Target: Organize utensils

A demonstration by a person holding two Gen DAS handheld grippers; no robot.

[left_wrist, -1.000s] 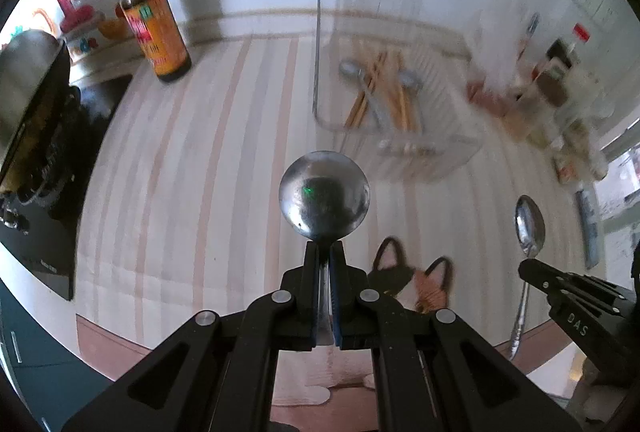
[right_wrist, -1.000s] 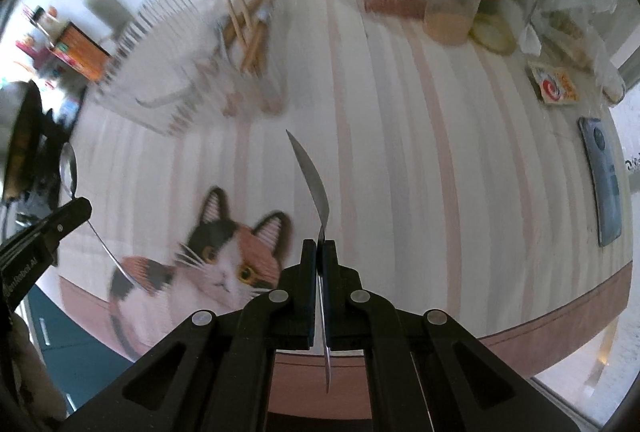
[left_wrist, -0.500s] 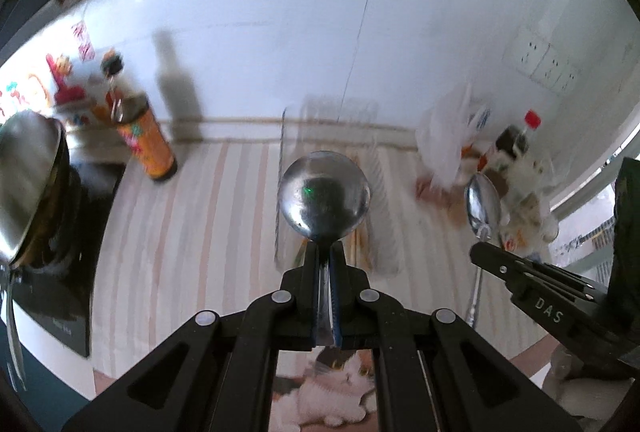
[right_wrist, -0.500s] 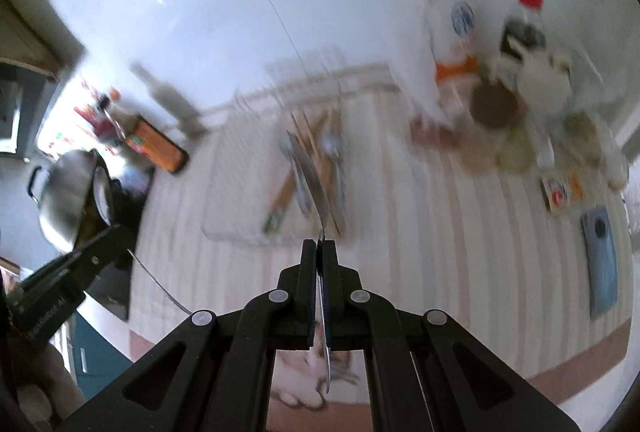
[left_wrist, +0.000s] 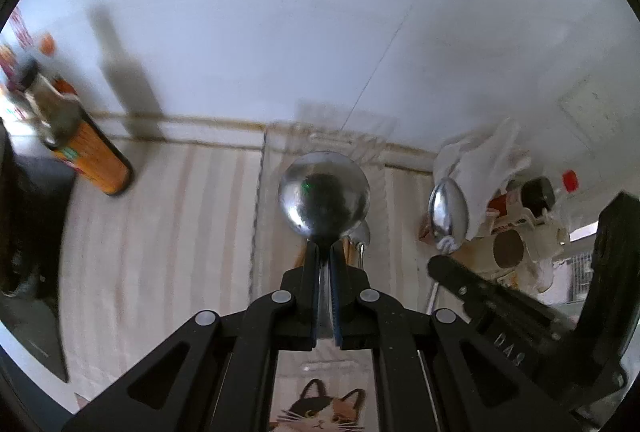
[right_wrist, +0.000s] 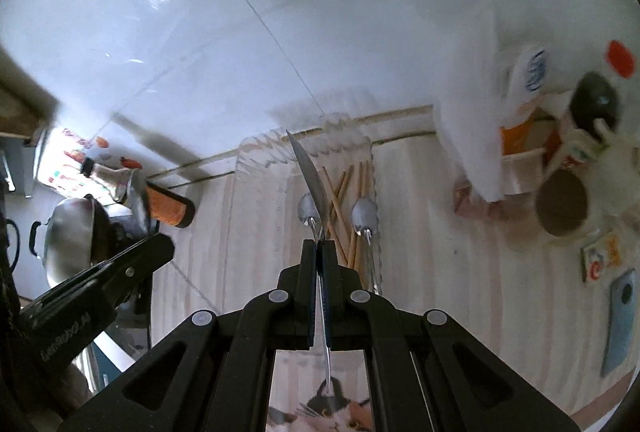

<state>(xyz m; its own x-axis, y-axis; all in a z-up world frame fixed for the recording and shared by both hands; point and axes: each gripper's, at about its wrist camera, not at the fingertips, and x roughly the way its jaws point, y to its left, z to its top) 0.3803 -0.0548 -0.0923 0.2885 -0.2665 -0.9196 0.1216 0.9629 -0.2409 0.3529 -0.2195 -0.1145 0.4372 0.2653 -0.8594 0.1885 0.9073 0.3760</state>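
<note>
Now both grippers are held above the striped counter [left_wrist: 168, 232], aimed toward the white wall [left_wrist: 320, 32]. The left gripper [left_wrist: 325, 260] is clamped on the handle of a round spoon [left_wrist: 324, 194], whose bowl faces the camera, upright past the fingertips. The right gripper [right_wrist: 319, 252] is pinched tight on a second spoon [right_wrist: 310, 172], seen edge-on there as a thin curved blade with its handle tip trailing back between the fingers; from the left wrist view this same spoon [left_wrist: 448, 210] shows its oval bowl, just right of the round one.

Below and ahead of both lies a clear rack [right_wrist: 264, 168] set against the wall. It holds chopsticks [right_wrist: 340, 192] and two more spoons [right_wrist: 364, 216] (one partly hidden behind the held blade). A sauce bottle [left_wrist: 92, 160] stands left of the rack, well apart from it, with a steel pot [right_wrist: 68, 232] farther left on the stove. To the right sit a white bag [right_wrist: 476, 136], jars and a red-capped bottle [left_wrist: 570, 180], crowded near the counter's right end. A cat-print mat [left_wrist: 320, 408] lies at the near edge.

Bare counter stretches between the bottle and the rack's left rim, and between the rack and the bag.
</note>
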